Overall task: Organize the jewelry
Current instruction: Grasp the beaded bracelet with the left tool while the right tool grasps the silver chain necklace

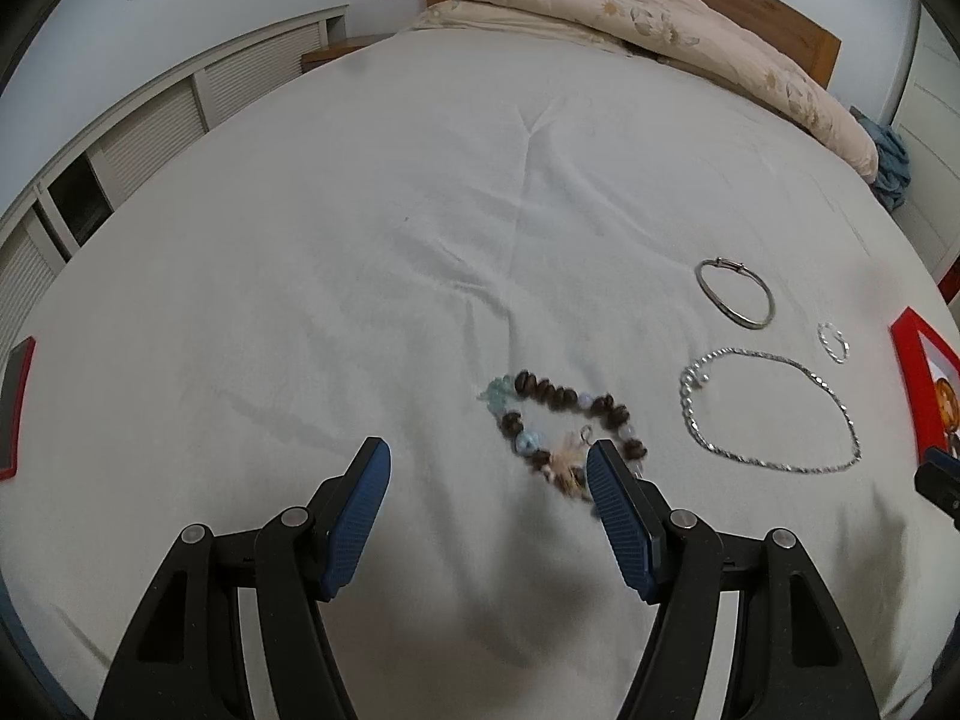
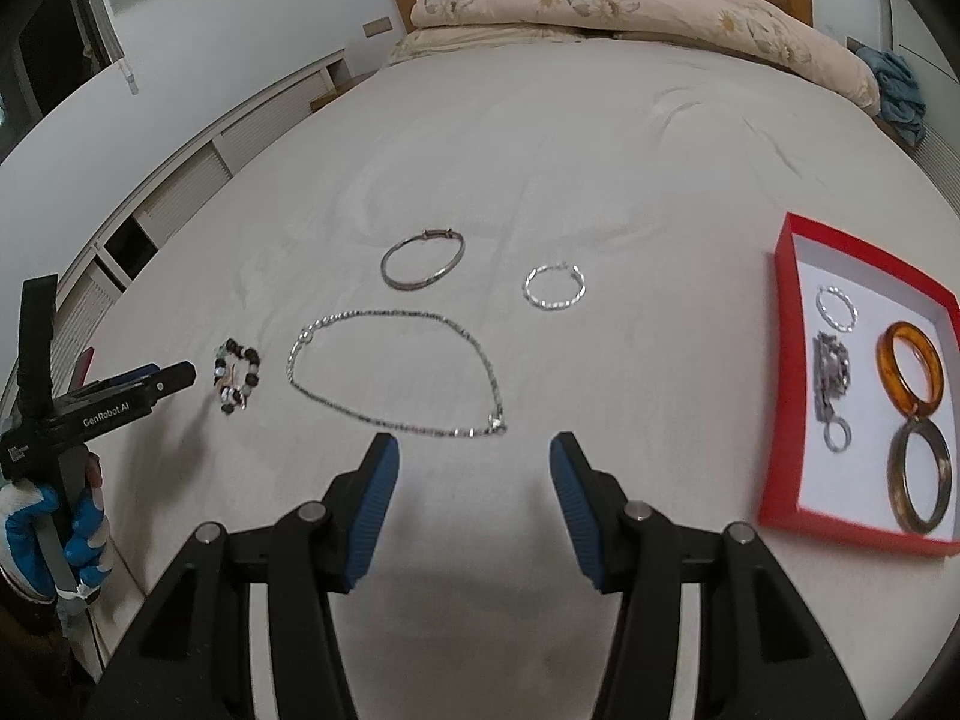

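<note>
Four pieces of jewelry lay loose on the bed in the left wrist view: a beaded bracelet, a silver chain necklace, a plain bangle and a small twisted hoop. The left tool stood open with nothing between its blue pads, its right-hand finger just beside the bracelet's tassel end; whether it touched I could not tell. The bracelet's loop ran longest from upper left to lower right, tassel nearest the camera. In the right wrist view, a red box at the right already held four or five items: a hoop, a dark metal piece with a ring, an amber bangle and a dark bangle. So the sorting looked roughly half done, with the same four pieces left on the sheet. The right tool also hung open and empty, just short of the necklace, whose oval stretched left to right with its clasp end nearest the tool.
</note>
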Demonstrator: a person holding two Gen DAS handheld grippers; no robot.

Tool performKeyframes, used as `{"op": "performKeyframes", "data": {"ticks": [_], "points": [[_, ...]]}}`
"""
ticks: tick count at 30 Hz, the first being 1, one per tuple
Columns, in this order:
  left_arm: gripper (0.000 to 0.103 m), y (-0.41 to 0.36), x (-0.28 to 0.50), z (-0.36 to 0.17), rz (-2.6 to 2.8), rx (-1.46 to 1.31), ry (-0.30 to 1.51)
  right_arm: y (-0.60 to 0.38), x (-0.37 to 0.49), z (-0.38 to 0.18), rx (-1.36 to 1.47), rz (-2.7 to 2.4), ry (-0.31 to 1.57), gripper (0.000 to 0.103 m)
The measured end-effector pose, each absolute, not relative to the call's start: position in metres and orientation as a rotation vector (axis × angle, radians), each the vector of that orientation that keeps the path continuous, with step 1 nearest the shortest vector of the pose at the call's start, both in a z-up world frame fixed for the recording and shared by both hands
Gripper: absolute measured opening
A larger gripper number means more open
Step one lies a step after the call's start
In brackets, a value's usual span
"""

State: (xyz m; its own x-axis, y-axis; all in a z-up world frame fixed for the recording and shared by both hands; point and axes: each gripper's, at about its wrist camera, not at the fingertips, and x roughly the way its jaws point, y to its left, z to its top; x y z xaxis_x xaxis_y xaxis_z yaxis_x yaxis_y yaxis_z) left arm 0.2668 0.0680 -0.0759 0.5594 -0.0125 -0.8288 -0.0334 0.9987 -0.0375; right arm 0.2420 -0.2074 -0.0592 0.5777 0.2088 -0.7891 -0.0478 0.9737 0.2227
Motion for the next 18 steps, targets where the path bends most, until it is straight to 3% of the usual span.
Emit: {"op": "performKeyframes", "data": {"ticks": [11, 18], "points": [[0.055, 0.070, 0.286, -0.096, 0.019, -0.056, 1.023, -0.206, 0.274, -0.073, 0.178, 0.170, 0.940, 0.051], [0.054, 0.071, 0.283, -0.104, 0.006, -0.036, 1.029, -0.202, 0.294, -0.087, 0.171, 0.174, 0.959, 0.051]]}}
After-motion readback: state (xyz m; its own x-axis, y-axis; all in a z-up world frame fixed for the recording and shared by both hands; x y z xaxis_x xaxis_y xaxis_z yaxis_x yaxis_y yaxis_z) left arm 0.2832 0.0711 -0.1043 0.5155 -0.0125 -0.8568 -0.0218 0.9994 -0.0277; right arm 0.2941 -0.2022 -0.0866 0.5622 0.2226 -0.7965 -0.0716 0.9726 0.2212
